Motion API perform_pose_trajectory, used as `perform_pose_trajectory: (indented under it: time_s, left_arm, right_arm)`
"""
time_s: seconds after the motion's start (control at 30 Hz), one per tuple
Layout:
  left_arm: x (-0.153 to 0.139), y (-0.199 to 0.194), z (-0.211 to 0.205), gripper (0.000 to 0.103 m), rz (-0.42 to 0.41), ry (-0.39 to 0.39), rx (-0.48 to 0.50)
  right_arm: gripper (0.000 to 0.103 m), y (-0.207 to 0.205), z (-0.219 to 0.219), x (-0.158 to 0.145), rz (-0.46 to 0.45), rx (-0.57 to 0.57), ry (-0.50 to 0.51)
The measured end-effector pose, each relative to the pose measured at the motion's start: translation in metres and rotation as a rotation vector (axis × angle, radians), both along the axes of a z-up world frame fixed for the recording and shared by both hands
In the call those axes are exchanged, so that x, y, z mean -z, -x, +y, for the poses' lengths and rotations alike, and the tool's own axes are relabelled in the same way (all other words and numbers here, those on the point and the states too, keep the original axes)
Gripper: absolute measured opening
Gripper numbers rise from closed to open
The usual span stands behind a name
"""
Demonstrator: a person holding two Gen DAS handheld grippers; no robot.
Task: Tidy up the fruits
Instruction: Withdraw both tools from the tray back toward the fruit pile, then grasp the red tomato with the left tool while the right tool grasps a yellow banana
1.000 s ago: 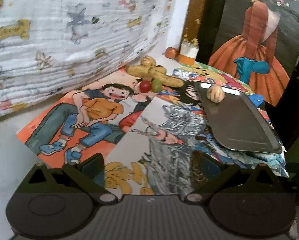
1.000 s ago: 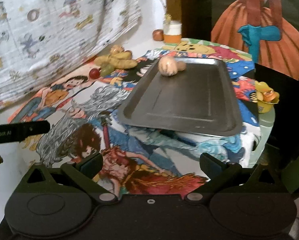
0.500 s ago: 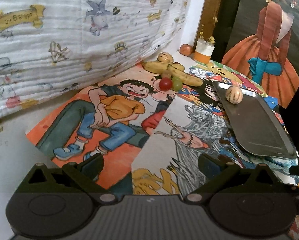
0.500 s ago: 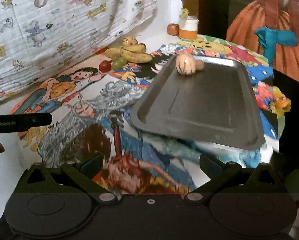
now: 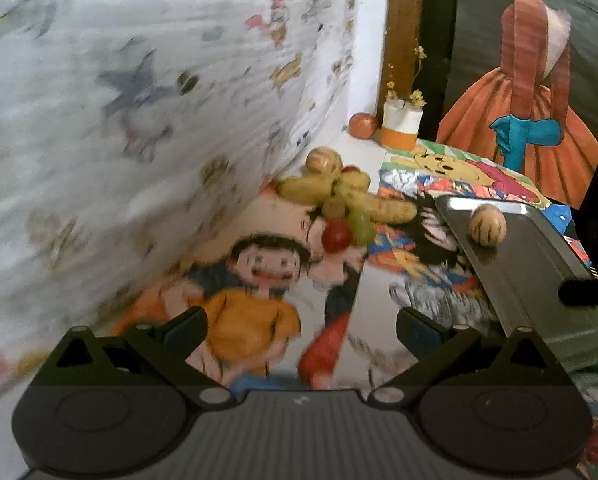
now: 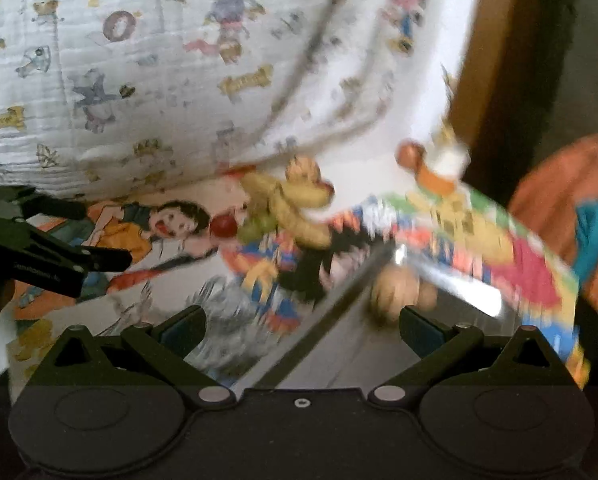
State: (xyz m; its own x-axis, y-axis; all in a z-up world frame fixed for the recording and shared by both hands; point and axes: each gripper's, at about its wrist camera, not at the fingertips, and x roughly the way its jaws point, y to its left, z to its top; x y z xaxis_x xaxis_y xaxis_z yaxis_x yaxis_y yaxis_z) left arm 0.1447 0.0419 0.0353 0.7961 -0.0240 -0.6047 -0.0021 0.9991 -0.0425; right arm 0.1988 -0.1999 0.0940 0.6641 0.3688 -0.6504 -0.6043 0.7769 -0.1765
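Cartoon-postered worktop | fruit pile beside tray | left claw, right claw both spread, empty | red fruit at edge best pinched first, softly

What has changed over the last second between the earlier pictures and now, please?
Both grippers have moved forward toward the pile of fruit: the left gripper and the right gripper stay open and empty, and the fruit looks larger in both views. Nothing was grasped or released. The striped tan round fruit remains on the dark metal tray, and the pile is undisturbed.
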Motion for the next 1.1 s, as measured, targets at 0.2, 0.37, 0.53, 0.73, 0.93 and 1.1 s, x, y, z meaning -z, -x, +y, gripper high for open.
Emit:
perform_pose_trajectory:
  time_s: [0.2,0.37,0.53,0.73,0.93,1.1]
  left_arm:
    - [0.004,-0.042,-0.003,0.103,-0.028,-0.064,0.086]
    - [0.014,-0.071,-0.007,0.103,-0.032,-0.122,0.163]
    - [0.025,-0.092,-0.005,0.100,-0.023,-0.150,0.208]
    - [0.032,-0.108,-0.003,0.091,-0.016,-0.139,0.242]
    - [0.037,-0.118,-0.006,0.077,0.001,-0.130,0.286]
    - [0.041,-0.127,-0.005,0.063,0.034,-0.093,0.299]
  right_arm:
    - [0.102,-0.063,0.020,0.005,0.018,-0.206,0.063]
    - [0.096,-0.103,0.038,0.029,0.009,-0.307,0.157]
    - [0.087,-0.134,0.052,0.050,0.036,-0.337,0.191]
    - [0.075,-0.153,0.069,0.069,0.056,-0.373,0.208]
    - [0.064,-0.166,0.083,0.083,0.063,-0.392,0.229]
    - [0.059,-0.174,0.087,0.087,0.063,-0.383,0.215]
